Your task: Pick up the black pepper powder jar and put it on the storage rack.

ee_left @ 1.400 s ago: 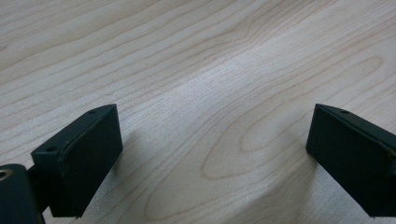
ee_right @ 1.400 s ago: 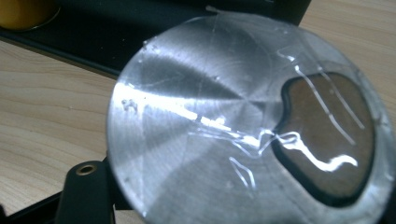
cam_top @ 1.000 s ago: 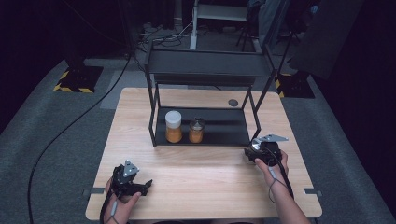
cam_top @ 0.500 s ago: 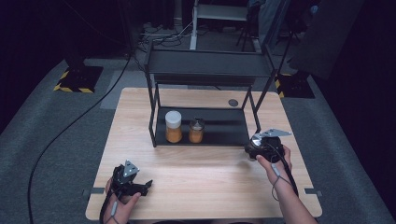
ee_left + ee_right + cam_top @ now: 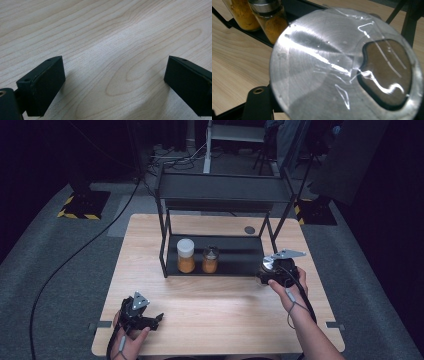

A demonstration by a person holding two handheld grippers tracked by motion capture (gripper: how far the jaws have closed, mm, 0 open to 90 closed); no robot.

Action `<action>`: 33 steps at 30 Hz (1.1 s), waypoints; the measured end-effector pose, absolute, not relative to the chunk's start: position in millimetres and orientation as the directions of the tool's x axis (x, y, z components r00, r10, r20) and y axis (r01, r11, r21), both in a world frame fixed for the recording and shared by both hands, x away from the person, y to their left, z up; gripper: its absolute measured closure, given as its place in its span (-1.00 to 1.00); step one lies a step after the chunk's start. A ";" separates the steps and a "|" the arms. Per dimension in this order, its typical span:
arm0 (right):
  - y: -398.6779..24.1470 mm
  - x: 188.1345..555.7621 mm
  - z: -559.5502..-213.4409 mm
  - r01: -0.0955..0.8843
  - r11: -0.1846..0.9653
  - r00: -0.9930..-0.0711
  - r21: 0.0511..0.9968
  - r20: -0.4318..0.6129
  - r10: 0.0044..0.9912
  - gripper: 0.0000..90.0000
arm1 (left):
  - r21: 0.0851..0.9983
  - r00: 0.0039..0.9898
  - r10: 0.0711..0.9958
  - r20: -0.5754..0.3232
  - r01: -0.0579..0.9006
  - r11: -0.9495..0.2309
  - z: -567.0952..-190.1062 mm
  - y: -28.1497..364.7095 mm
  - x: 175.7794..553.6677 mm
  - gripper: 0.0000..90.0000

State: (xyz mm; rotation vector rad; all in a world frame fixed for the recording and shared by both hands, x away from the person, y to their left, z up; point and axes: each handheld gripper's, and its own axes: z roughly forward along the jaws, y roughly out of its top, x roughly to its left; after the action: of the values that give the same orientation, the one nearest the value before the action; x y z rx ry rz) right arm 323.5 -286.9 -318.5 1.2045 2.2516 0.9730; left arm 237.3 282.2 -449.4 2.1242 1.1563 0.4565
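Note:
My right gripper [image 5: 267, 272] is shut on a spice jar [image 5: 268, 265] and holds it above the table, just off the right front corner of the black rack [image 5: 225, 190]. In the right gripper view the jar's round silver lid [image 5: 324, 65], with a dark shaker opening, faces the camera, and one black finger [image 5: 259, 105] shows below it. My left gripper [image 5: 156, 318] rests low at the table's front left. Its jaws stand wide open over bare wood [image 5: 112, 82] with nothing between them.
Two jars of orange powder stand on the rack's lower shelf: a white-lidded one [image 5: 186, 256] and a silver-lidded one [image 5: 210, 260]. The shelf's right half is bare. A round dark grommet [image 5: 249, 230] sits in the wooden table [image 5: 215, 305] behind the rack.
My right gripper has risen with the jar and drifted slightly left, toward the rack. My left gripper has stayed where it was.

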 end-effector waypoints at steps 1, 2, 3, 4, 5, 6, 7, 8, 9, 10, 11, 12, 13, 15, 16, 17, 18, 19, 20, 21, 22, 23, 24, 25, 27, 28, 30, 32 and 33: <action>-285.4 324.8 -317.4 0.555 0.387 -0.548 0.737 -0.027 0.836 -0.30 | 0.698 0.546 0.837 -0.011 0.604 -0.385 -449.4 282.2 237.2 -0.92; -283.8 326.0 -316.6 0.553 0.390 -0.550 0.736 -0.029 0.835 -0.30 | 0.697 0.547 0.837 -0.010 0.604 -0.387 -449.2 282.2 237.4 -0.92; -282.4 327.4 -315.8 0.552 0.392 -0.552 0.735 -0.029 0.833 -0.30 | 0.697 0.547 0.837 -0.010 0.604 -0.387 -449.2 282.2 237.4 -0.92; -280.9 328.6 -315.1 0.551 0.394 -0.554 0.735 -0.031 0.832 -0.30 | 0.698 0.547 0.837 -0.011 0.604 -0.385 -449.4 282.2 237.3 -0.92; -279.4 329.9 -314.5 0.550 0.396 -0.556 0.735 -0.032 0.831 -0.30 | 0.698 0.547 0.837 -0.011 0.604 -0.385 -449.4 282.2 237.3 -0.92; -278.0 331.3 -313.9 0.549 0.398 -0.558 0.735 -0.033 0.829 -0.30 | 0.698 0.547 0.837 -0.011 0.604 -0.385 -449.3 282.1 237.4 -0.92; -276.5 332.7 -313.4 0.548 0.400 -0.560 0.735 -0.033 0.828 -0.30 | 0.697 0.547 0.837 -0.011 0.604 -0.386 -449.2 282.0 237.5 -0.92; -275.0 334.2 -313.0 0.545 0.402 -0.562 0.735 -0.035 0.826 -0.30 | 0.697 0.547 0.837 -0.011 0.604 -0.386 -449.2 281.9 237.6 -0.93; -273.3 335.8 -312.5 0.544 0.406 -0.565 0.734 -0.037 0.824 -0.30 | 0.697 0.546 0.837 -0.011 0.605 -0.386 -449.2 281.9 237.5 -0.92; -271.6 337.4 -312.2 0.543 0.407 -0.566 0.734 -0.037 0.823 -0.30 | 0.697 0.547 0.837 -0.011 0.605 -0.386 -449.2 281.9 237.6 -0.93; -270.1 339.1 -311.9 0.542 0.408 -0.569 0.734 -0.037 0.822 -0.30 | 0.697 0.546 0.837 -0.010 0.605 -0.386 -449.2 281.8 237.5 -0.92; -268.6 340.9 -311.6 0.542 0.410 -0.571 0.734 -0.036 0.820 -0.30 | 0.697 0.546 0.838 -0.010 0.605 -0.386 -449.1 281.7 237.5 -0.93; -266.9 342.6 -311.5 0.540 0.413 -0.574 0.733 -0.038 0.818 -0.30 | 0.696 0.545 0.838 -0.010 0.605 -0.386 -449.1 281.3 237.5 -0.93; -263.4 345.9 -311.7 0.538 0.416 -0.576 0.733 -0.040 0.816 -0.30 | 0.697 0.546 0.838 -0.009 0.605 -0.386 -449.2 280.9 237.6 -0.93; -261.9 348.0 -311.7 0.539 0.417 -0.579 0.732 -0.038 0.815 -0.30 | 0.696 0.544 0.839 -0.010 0.606 -0.385 -449.1 280.6 237.5 -0.93; -260.4 349.9 -312.3 0.537 0.420 -0.581 0.732 -0.040 0.813 -0.30 | 0.697 0.545 0.839 -0.009 0.605 -0.385 -449.2 280.6 237.6 -0.93; -258.5 351.9 -312.5 0.537 0.422 -0.582 0.731 -0.040 0.812 -0.30 | 0.697 0.545 0.839 -0.009 0.605 -0.385 -449.2 280.6 237.6 -0.93; -256.8 353.7 -312.9 0.537 0.423 -0.583 0.730 -0.041 0.811 -0.30 | 0.696 0.544 0.839 -0.010 0.606 -0.385 -449.1 280.5 237.6 -0.93; -255.2 356.7 -313.5 0.536 0.427 -0.588 0.728 -0.041 0.807 -0.30 | 0.697 0.545 0.839 -0.010 0.605 -0.385 -449.2 280.6 237.6 -0.93; -254.1 358.6 -313.8 0.537 0.428 -0.590 0.727 -0.039 0.806 -0.30 | 0.697 0.545 0.838 -0.009 0.605 -0.386 -449.2 280.6 237.6 -0.93; -252.4 360.7 -314.8 0.538 0.428 -0.590 0.726 -0.038 0.807 -0.30 | 0.697 0.545 0.838 -0.010 0.605 -0.385 -449.2 280.7 237.6 -0.93; -250.8 363.1 -315.8 0.538 0.432 -0.592 0.724 -0.041 0.805 -0.30 | 0.697 0.545 0.839 -0.010 0.605 -0.385 -449.2 280.7 237.6 -0.93; -249.4 365.5 -316.7 0.538 0.433 -0.593 0.723 -0.040 0.804 -0.30 | 0.697 0.545 0.839 -0.010 0.605 -0.385 -449.2 280.7 237.6 -0.93; -247.8 367.6 -317.6 0.541 0.431 -0.593 0.722 -0.037 0.805 -0.30 | 0.697 0.545 0.838 -0.009 0.605 -0.385 -449.2 280.7 237.6 -0.93; -244.2 371.2 -319.3 0.539 0.434 -0.595 0.722 -0.039 0.803 -0.30 | 0.696 0.544 0.839 -0.010 0.606 -0.385 -449.1 280.6 237.6 -0.93; -242.6 372.9 -320.2 0.539 0.433 -0.596 0.723 -0.036 0.802 -0.30 | 0.696 0.544 0.839 -0.010 0.606 -0.385 -449.1 280.6 237.6 -0.93; -239.2 376.4 -321.9 0.536 0.436 -0.599 0.723 -0.039 0.800 -0.30 | 0.696 0.544 0.839 -0.010 0.606 -0.385 -449.1 280.6 237.6 -0.93; -236.1 379.7 -323.7 0.536 0.437 -0.602 0.722 -0.037 0.798 -0.30 | 0.696 0.544 0.839 -0.010 0.606 -0.385 -449.1 280.6 237.6 -0.93; -234.4 381.1 -325.0 0.535 0.438 -0.603 0.722 -0.037 0.797 -0.30 | 0.696 0.544 0.839 -0.010 0.606 -0.385 -449.1 280.7 237.6 -0.93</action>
State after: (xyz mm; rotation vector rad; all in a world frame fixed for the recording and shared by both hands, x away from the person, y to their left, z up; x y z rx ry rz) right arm 381.1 -234.4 -325.0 1.1322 2.3227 0.9674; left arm 237.6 280.7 -449.1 2.1252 1.1601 0.4576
